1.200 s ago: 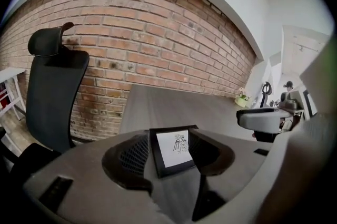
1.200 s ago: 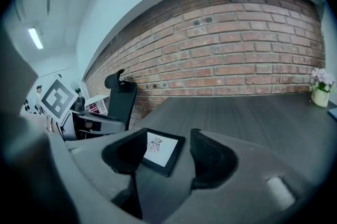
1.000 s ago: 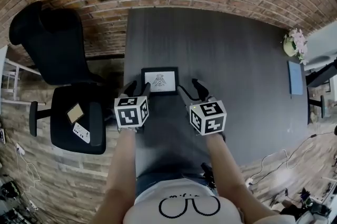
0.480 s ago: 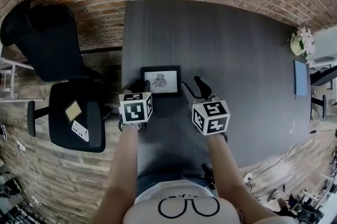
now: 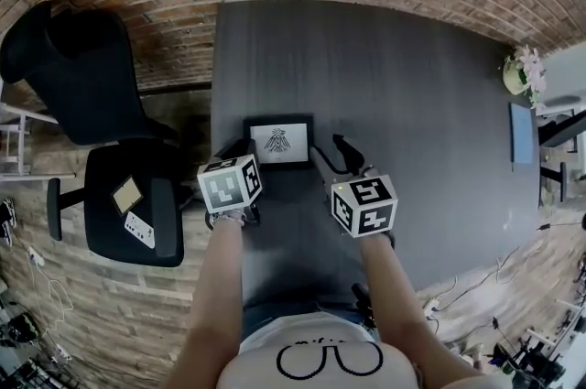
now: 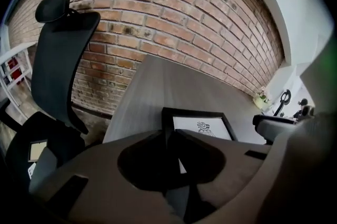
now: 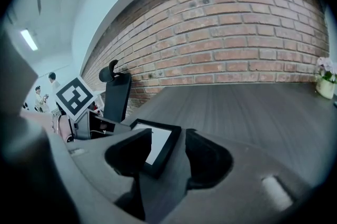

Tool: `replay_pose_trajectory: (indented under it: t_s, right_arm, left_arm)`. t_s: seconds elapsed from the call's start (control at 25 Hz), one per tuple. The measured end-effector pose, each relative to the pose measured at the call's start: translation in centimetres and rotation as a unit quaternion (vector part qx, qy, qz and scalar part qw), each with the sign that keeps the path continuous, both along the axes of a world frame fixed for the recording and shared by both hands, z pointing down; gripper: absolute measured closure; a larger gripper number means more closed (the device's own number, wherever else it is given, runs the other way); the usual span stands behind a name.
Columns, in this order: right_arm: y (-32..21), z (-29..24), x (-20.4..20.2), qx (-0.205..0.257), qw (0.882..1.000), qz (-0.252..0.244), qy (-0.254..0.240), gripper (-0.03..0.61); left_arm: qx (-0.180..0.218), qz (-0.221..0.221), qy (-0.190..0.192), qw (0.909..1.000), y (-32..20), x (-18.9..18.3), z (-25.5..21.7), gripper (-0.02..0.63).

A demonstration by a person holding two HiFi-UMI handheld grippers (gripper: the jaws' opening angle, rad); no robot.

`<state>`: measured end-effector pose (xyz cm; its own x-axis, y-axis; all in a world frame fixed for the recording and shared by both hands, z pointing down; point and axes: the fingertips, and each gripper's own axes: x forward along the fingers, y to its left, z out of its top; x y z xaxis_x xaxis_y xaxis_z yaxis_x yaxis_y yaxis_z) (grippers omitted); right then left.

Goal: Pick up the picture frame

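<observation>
The picture frame (image 5: 278, 141) lies flat on the dark grey table (image 5: 412, 103), close to the table's left edge and to the person. It is a black frame round a white sheet with a small dark drawing.

The left hand-held gripper (image 6: 168, 136) is at the frame's left border. Its jaws have just been closing, and in the left gripper view they stand nearly together with that border between them, the pads seemingly against it. Its own jaws hide the frame's near left part in that view.

The right hand-held gripper (image 7: 169, 132) is at the frame's right side. Its jaws have just closed a little but stand well apart, with the frame's near right corner between them. A strip of table shows between that corner and the right-hand jaw.

A black office chair (image 5: 101, 103) stands left of the table, clear of the frame. A tan square card (image 5: 130, 194) and a white flat thing (image 5: 140, 229) lie on its seat. A small pot of pale flowers (image 5: 517, 76) stands at the table's far right, well apart from the frame. A brick wall (image 6: 184, 17) rises behind the table. Cables (image 5: 476, 282) trail over the floor at the right.
</observation>
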<state>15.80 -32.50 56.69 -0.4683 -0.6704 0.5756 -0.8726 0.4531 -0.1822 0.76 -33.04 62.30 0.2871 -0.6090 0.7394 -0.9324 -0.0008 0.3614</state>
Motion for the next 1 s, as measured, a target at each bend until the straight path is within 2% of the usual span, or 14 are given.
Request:
replay_pose_trajectory:
  t_s: [0.4,0.52,0.6,0.8,1.0]
  right_arm:
    - [0.3,-0.6,0.1,-0.027,0.999,0.001,-0.034,0.376]
    - [0.3,-0.5,-0.3,-0.051,0.996,-0.001,-0.067,0.376]
    - [0.2,-0.2,-0.6,-0.084,0.991,-0.001,-0.106,0.376]
    - [-0.8,1.0,-1.4,-0.163,0.968,0.001,-0.192,0.376]
    - [-1.0,3.5,-2.5,-0.220,0.949,-0.002,-0.226,0.376]
  left_arm:
    - [-0.018,0.008,0.105,0.9943,-0.1,0.0,0.7,0.545]
    - [-0.023,0.009,0.116,0.9930,-0.1,-0.1,0.7,0.545]
    - [-0.025,0.009,0.118,0.9927,0.0,-0.1,0.7,0.545]
    - [-0.027,0.012,0.118,0.9926,0.0,-0.1,0.6,0.545]
    - [-0.028,0.014,0.118,0.9925,0.1,-0.1,0.6,0.545]
